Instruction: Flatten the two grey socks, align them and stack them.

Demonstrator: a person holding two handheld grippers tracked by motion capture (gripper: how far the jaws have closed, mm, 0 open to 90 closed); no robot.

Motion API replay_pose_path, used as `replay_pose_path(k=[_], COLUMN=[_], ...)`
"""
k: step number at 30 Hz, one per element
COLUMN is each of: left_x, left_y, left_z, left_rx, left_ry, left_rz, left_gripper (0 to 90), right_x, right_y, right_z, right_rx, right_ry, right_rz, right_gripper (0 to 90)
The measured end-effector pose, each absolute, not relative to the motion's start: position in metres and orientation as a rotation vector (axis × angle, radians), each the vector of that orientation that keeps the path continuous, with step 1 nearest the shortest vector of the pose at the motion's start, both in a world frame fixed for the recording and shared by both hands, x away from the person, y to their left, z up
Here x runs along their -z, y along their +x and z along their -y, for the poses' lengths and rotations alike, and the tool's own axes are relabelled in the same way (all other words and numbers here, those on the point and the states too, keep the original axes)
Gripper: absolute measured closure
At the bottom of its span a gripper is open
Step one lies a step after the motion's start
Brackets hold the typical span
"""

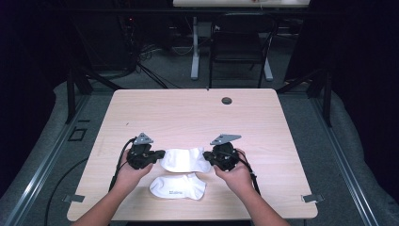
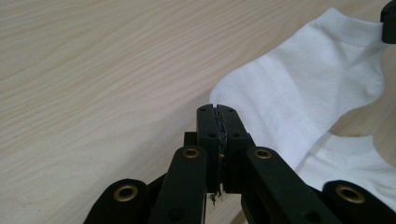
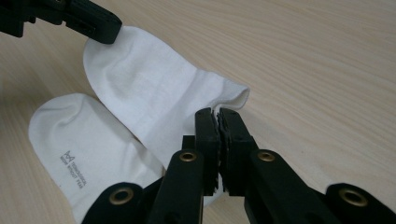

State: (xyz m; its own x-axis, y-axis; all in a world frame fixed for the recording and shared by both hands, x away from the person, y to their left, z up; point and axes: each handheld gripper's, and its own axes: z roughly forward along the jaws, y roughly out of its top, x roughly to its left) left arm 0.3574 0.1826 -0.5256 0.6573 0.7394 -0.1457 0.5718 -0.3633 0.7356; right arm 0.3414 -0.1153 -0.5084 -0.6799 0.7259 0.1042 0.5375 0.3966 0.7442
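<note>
Two white ankle socks lie near the front of the wooden table (image 1: 188, 113). The upper sock (image 1: 186, 160) (image 2: 303, 88) (image 3: 149, 88) stretches between my two grippers and partly overlaps the lower sock (image 1: 178, 187) (image 2: 359, 163) (image 3: 70, 140), which carries small grey print. My left gripper (image 1: 162, 154) (image 2: 218, 112) is shut on the upper sock's toe end. My right gripper (image 1: 206, 157) (image 3: 218, 114) is shut on its cuff end. Each gripper view also shows the other gripper's black tip, the right one (image 2: 388, 21) and the left one (image 3: 100, 25), at the far end of that sock.
A dark round grommet hole (image 1: 227, 100) sits near the table's far edge. Beyond the table stand a black chair (image 1: 240, 42) and a white desk leg (image 1: 195, 52). Bare wood stretches behind and to both sides of the socks.
</note>
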Motion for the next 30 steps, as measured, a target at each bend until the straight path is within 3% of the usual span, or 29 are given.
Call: replay_pose_path(k=[30], left_x=[0.528], left_y=[0.305], left_z=[-0.201], left_rx=[-0.204], left_ry=[2.054], left_rz=[-0.981], left_gripper=[89.2], right_x=[0.505], right_y=[0.296], right_z=[0.113], right_rx=[-1.212], right_ry=[1.043], right_rz=[-2.491], right_gripper=[87.2])
